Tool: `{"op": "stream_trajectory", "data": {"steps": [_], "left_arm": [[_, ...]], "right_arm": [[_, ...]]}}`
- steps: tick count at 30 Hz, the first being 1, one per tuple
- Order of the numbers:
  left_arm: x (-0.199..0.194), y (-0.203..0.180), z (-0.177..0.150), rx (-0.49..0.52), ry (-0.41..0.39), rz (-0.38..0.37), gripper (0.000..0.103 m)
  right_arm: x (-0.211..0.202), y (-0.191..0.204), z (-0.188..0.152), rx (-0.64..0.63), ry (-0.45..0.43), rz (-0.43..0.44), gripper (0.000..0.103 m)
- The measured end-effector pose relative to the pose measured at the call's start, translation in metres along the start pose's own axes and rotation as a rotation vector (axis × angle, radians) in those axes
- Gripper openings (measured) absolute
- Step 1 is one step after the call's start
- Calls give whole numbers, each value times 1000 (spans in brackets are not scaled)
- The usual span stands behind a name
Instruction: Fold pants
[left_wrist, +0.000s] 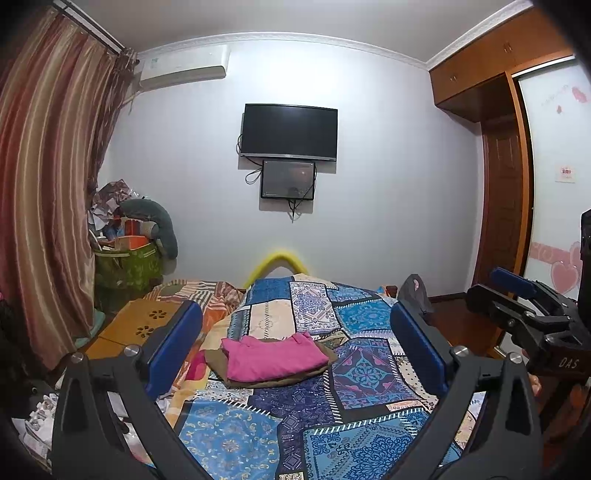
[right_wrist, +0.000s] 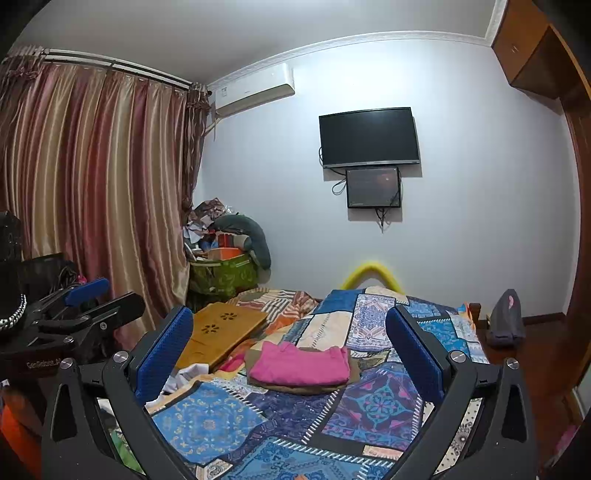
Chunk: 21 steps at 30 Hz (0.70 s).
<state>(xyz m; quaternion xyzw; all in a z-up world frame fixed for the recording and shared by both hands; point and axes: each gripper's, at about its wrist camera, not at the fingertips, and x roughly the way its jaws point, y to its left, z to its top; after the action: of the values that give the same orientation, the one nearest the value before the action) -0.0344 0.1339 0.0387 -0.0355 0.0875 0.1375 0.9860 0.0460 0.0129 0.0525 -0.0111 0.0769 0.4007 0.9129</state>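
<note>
My left gripper (left_wrist: 295, 347) and right gripper (right_wrist: 290, 350) hover level above the patchwork bedspread (right_wrist: 376, 402), jaws spread, empty. Right gripper body at 3 o'clock reads "DAS". Folded pink pants (left_wrist: 273, 355) lie at 12 o'clock on a brown garment (left_wrist: 216, 360). Beyond: wall television (left_wrist: 289, 132).

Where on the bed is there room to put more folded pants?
Free: the patchwork quilt in front of the folded pink pants, toward both open claws, and the strip to their right up to the bed edge. Crowded: the left side, with the wooden lap tray and rumpled cloth.
</note>
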Motion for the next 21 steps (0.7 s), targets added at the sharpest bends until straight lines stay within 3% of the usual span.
{"op": "stream_trajectory", "data": {"steps": [21], "left_arm": [[7,-1,-2,4,33,-31,103]], "right_arm": [[2,-1,0,15,4,-5,103]]}}
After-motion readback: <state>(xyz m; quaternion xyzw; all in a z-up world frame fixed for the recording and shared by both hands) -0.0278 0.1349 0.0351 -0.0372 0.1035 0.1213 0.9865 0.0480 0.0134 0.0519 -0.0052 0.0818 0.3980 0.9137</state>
